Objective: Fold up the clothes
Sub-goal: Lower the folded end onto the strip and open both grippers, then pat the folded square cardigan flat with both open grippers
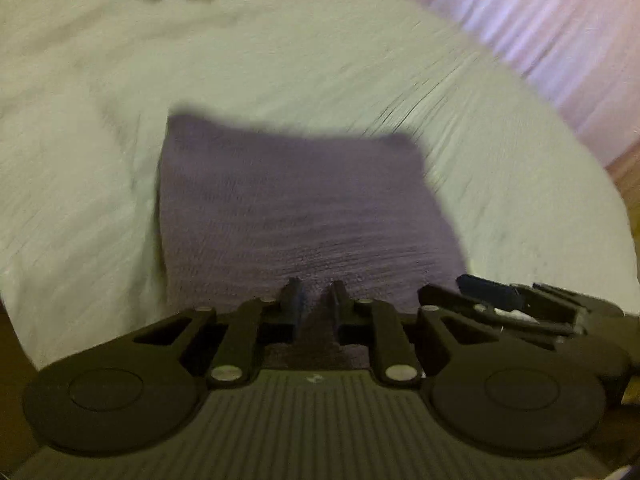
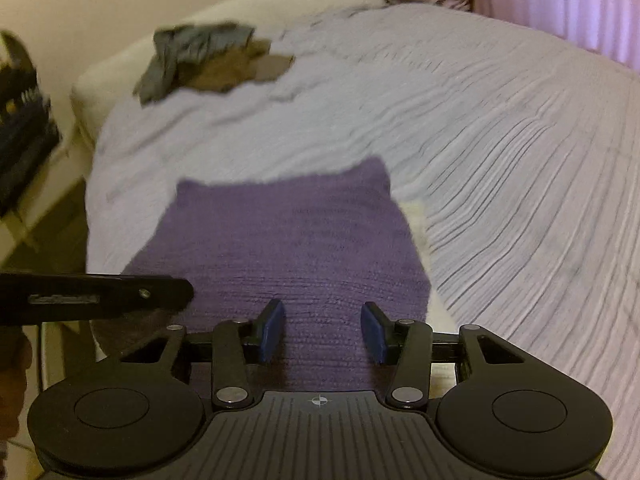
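The purple knitted garment (image 2: 288, 248) lies in the lower middle of both views, spread on the bed (image 2: 500, 128) with its ribbed white cover; its far edge is straight and it looks already folded into a rough rectangle. The left gripper (image 1: 316, 300) has its fingers almost together, and purple fabric shows in the narrow gap between them; it appears clamped on the near edge of the garment, though the blur leaves a small doubt. The right gripper (image 2: 323, 330) stands with its jaws clearly apart above the near part of the garment, and its blue pads (image 2: 272, 328) press on nothing.

In my judgement one fold is being finished: the right side has let go while the left side holds its edge. The next move calls for freeing the left edge and checking that the layers lie even; then the pile of grey and brown clothes (image 2: 208, 60), in the upper left of the right view, waits for folding.
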The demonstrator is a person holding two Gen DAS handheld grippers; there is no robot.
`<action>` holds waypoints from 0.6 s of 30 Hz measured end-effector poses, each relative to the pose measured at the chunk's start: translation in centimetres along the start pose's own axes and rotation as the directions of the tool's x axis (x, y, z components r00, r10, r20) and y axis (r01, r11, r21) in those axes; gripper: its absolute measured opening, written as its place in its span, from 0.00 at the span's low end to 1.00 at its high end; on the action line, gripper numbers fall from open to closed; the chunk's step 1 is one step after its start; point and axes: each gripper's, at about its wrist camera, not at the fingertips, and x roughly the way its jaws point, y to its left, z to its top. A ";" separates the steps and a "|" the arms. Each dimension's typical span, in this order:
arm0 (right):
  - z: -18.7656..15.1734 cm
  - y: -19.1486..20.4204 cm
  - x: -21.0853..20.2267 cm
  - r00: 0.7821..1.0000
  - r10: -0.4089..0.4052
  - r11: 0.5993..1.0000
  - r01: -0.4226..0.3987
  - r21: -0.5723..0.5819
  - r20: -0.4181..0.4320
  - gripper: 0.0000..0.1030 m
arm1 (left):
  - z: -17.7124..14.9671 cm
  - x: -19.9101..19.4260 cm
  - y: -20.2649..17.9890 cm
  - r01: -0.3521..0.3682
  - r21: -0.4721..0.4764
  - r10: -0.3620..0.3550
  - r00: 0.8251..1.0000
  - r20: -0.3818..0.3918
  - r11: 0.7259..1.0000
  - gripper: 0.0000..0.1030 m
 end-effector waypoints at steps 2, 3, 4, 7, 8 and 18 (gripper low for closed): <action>-0.9 0.3 1.6 0.999 -0.008 0.999 0.006 -0.032 -0.039 0.45 | -0.5 1.3 0.2 -0.012 0.014 0.012 1.000 -0.007 1.000 0.15; -1.3 0.5 2.1 0.999 -0.015 0.999 0.013 -0.053 -0.034 0.45 | -0.5 1.7 0.0 -0.024 0.026 0.024 1.000 -0.001 0.999 0.15; -1.4 0.6 2.6 0.999 -0.023 0.997 0.020 -0.075 -0.037 0.45 | -0.4 2.1 -0.1 -0.035 0.032 0.035 0.999 -0.002 0.999 0.15; -0.4 -0.1 4.2 0.996 -0.015 0.997 0.008 -0.076 -0.085 0.45 | 0.2 2.8 -0.2 -0.050 0.030 0.050 0.999 -0.002 0.998 0.15; 0.0 -0.2 4.5 0.995 -0.009 0.997 0.001 -0.076 -0.098 0.45 | 0.4 3.0 -0.3 -0.053 0.033 0.053 0.999 -0.002 0.998 0.15; 0.2 -1.4 -0.1 0.999 0.043 0.999 -0.043 0.005 -0.025 0.45 | -0.4 -3.7 -1.0 -0.059 0.034 0.057 0.997 0.053 0.998 0.12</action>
